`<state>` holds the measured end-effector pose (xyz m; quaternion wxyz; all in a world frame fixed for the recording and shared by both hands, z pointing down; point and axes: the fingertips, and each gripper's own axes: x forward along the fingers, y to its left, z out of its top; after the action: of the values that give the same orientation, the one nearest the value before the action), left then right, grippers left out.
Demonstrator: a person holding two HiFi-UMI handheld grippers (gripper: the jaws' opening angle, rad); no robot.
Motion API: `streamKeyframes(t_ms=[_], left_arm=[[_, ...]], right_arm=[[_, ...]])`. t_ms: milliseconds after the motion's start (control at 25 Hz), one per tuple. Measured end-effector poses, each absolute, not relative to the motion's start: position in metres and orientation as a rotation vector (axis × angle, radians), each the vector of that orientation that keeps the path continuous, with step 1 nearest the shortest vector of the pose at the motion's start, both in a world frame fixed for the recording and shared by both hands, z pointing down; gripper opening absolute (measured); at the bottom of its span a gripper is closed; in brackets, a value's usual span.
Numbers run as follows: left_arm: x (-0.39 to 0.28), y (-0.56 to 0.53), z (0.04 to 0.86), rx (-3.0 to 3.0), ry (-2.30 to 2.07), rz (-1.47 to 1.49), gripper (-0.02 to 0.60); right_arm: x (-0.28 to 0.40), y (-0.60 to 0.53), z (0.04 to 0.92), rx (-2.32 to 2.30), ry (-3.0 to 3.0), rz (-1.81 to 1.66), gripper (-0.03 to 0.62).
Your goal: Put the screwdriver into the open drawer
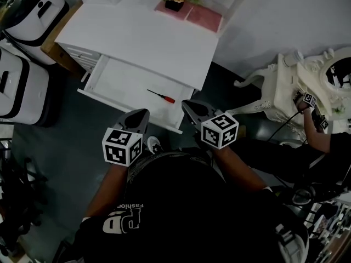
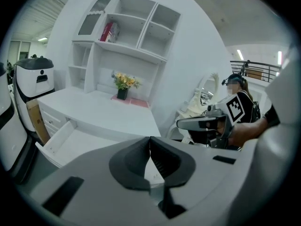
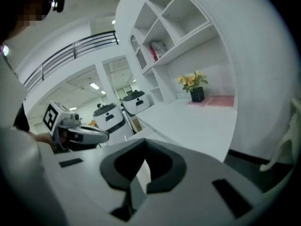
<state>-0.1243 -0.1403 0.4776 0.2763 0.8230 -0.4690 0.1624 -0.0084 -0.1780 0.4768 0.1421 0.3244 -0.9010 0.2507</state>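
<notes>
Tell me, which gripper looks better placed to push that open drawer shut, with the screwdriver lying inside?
Probably the left. The left gripper faces the middle of the front of the drawer, while the right gripper sits off one corner of it. Both are shut and empty.

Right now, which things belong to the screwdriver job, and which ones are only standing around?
Job: screwdriver, lying in the open drawer; left gripper and right gripper, both shut, empty.
Standing around: flower pot, pink mat, ornate white chair, white machine.
</notes>
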Motion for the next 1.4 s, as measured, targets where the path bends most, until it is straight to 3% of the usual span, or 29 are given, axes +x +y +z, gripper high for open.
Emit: streamKeyframes(t_ms=[160, 760, 1400], left_arm=[[-0.107, -0.129, 0.472, 2.198, -1.282, 0.422, 0.015], [-0.022, -0.049, 0.451, 2.231, -1.264, 0.405, 0.015], [-0.019, 0.021, 0.462, 2.191, -1.311, 0.442, 0.015]], right_arm=[[0.011, -0.157, 0.465, 0.924, -2.649, 0.831, 0.009], [0.077, -0.068, 0.446, 0.887, -2.684, 0.651, 0.008], [0.092, -0.007, 0.458, 0.904, -2.691, 0.638, 0.008]])
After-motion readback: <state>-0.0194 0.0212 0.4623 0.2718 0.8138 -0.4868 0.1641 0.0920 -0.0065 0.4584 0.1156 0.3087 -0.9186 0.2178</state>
